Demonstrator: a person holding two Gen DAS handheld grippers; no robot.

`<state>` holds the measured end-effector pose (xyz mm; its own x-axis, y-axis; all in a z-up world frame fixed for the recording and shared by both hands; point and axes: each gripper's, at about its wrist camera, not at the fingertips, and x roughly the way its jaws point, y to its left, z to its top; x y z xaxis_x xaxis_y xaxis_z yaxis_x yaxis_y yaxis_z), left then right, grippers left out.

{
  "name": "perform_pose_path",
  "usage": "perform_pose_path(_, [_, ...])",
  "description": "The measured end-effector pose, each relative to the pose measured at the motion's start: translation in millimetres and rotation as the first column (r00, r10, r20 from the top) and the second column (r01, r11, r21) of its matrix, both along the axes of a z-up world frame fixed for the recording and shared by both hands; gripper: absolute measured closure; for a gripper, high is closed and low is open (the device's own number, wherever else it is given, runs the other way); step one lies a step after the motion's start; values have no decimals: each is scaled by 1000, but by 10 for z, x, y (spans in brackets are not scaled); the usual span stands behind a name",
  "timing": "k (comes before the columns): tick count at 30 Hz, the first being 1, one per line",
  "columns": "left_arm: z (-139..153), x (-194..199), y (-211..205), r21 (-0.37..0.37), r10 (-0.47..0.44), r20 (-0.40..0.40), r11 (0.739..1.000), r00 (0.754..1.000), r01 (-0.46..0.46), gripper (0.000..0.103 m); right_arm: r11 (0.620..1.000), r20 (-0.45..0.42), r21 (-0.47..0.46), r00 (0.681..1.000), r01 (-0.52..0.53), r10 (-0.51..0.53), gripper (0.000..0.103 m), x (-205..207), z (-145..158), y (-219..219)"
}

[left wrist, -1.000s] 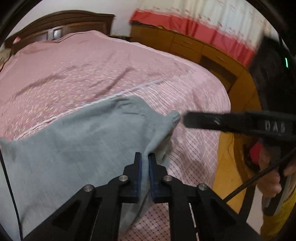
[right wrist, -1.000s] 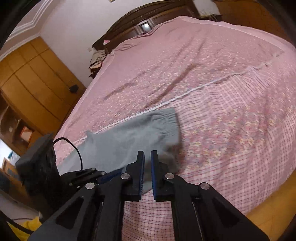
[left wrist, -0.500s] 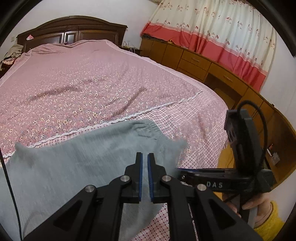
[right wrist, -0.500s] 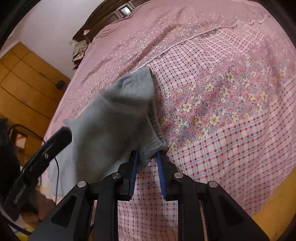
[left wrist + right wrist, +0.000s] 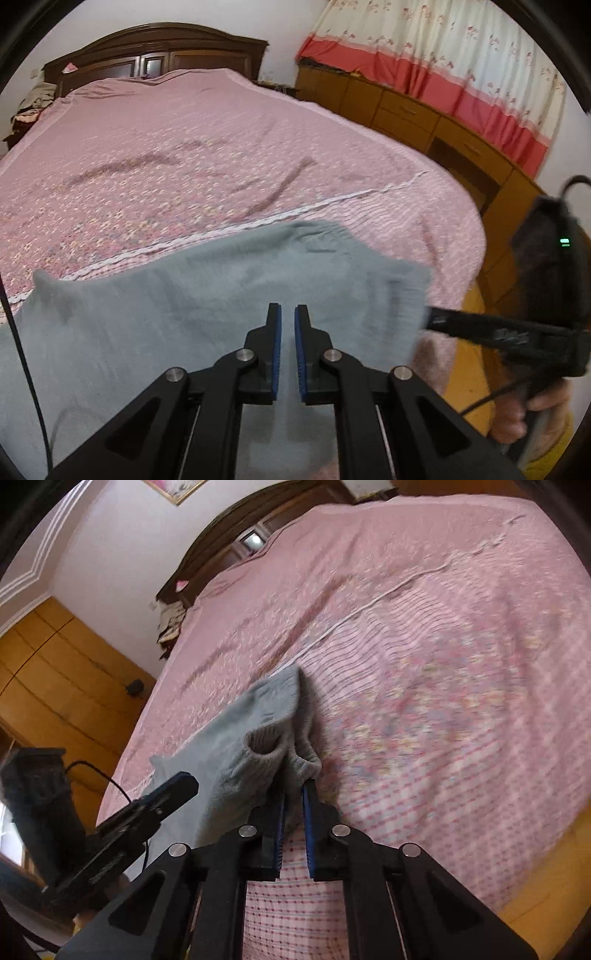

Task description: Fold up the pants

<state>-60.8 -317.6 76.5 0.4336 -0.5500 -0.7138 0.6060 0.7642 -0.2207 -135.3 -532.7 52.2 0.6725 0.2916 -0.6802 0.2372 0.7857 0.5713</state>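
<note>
Grey pants (image 5: 236,746) lie spread on the bed (image 5: 424,635), ready for folding.
Right gripper (image 5: 293,812) is clamped on their waistband corner to lift it; left gripper (image 5: 287,325) hovers pinched together, empty.

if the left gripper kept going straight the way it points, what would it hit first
Most likely the grey pants: the left gripper points down over them, jaws shut with nothing between them. How far above the cloth it is cannot be told. The bed lies underneath.
</note>
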Motion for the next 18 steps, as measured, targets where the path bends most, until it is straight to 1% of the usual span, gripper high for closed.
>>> perform_pose_path(3, [-136, 57, 16, 40, 24, -13, 999, 1000, -23, 97, 1000, -60, -11, 998, 0, -1, 93, -11, -168, -18])
perform_pose_path(5, [-201, 77, 31, 54, 31, -27, 998, 999, -29, 97, 1000, -68, 15, 998, 1, 0, 93, -24, -261, -49])
perform_pose_path(8, [-239, 91, 60, 63, 31, -35, 998, 999, -28, 91, 1000, -66, 22, 998, -11, 12, 92, -64, -261, -68])
perform_pose_path(10, [-212, 81, 98, 61, 29, -35, 998, 999, -27, 83, 1000, -74, -18, 997, -19, 18, 91, -149, -185, -84])
perform_pose_path(12, [-162, 56, 163, 52, 30, -25, 998, 999, -28, 76, 994, -77, -106, 997, -4, -4, 91, -220, -38, -88])
perform_pose_path(13, [-136, 40, 205, 53, 35, -17, 998, 999, -34, 73, 988, -59, -154, 998, 5, -14, 91, -268, 70, -82])
perform_pose_path(16, [-81, 7, 312, 56, 47, -11, 997, 999, -47, 69, 974, 5, -226, 1000, 9, -8, 91, -358, 369, 7])
perform_pose_path(18, [-61, 5, 430, 71, 74, -15, 995, 997, -73, 69, 962, 54, -273, 998, -13, 29, 88, -364, 567, 154])
